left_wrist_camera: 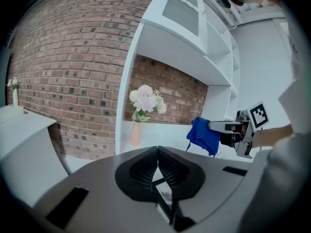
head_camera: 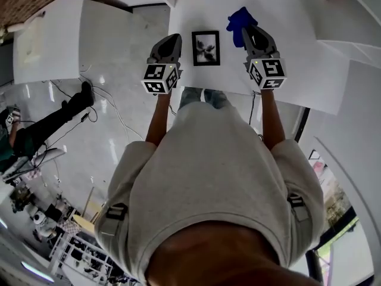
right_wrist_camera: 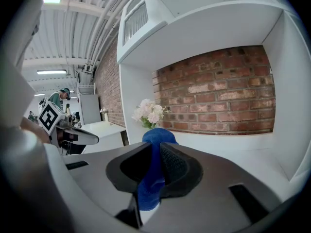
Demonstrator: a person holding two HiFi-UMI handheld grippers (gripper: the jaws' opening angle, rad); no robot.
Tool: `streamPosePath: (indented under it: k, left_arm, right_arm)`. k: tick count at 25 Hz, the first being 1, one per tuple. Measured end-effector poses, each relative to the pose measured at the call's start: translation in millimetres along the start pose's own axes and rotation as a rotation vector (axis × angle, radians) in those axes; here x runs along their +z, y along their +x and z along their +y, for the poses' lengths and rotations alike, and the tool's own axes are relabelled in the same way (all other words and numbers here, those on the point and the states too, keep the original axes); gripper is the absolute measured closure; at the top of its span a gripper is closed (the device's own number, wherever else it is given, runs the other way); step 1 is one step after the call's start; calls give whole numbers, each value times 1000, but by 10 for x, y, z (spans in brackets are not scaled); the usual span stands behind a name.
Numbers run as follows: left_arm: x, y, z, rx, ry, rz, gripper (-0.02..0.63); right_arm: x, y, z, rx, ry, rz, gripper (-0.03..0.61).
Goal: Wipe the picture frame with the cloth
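Observation:
A black picture frame point(head_camera: 206, 48) lies flat on the white table point(head_camera: 297, 70), between my two grippers. My right gripper point(head_camera: 249, 31) is just right of it, shut on a blue cloth point(head_camera: 239, 21) that bunches out past the fingertips. In the right gripper view the cloth point(right_wrist_camera: 154, 139) fills the gap between the jaws of that gripper point(right_wrist_camera: 156, 148) and hangs below them. My left gripper point(head_camera: 174, 39) hovers just left of the frame, jaws closed together and empty. In the left gripper view its pads point(left_wrist_camera: 146, 166) touch, and a sliver of the frame point(left_wrist_camera: 164, 194) shows beneath.
A vase of pale flowers point(left_wrist_camera: 143, 106) stands at the back of the table against a brick wall, under white shelving point(right_wrist_camera: 204, 28). A second white table point(head_camera: 47, 34) stands to the left. A seated person point(head_camera: 24, 136) and floor cables point(head_camera: 113, 109) are at the left.

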State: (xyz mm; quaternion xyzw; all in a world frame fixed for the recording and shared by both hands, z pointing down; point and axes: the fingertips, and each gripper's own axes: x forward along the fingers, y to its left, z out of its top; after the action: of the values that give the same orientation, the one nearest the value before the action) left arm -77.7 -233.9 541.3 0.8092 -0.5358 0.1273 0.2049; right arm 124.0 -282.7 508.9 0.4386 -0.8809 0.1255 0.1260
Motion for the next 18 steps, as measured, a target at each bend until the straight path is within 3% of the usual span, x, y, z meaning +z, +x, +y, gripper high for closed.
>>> streamPosePath:
  k: [18]
  left_arm:
    - [-386,-110,311,-35,-77,41,598]
  right_arm:
    - [-536,447,295,33,-149,195,513]
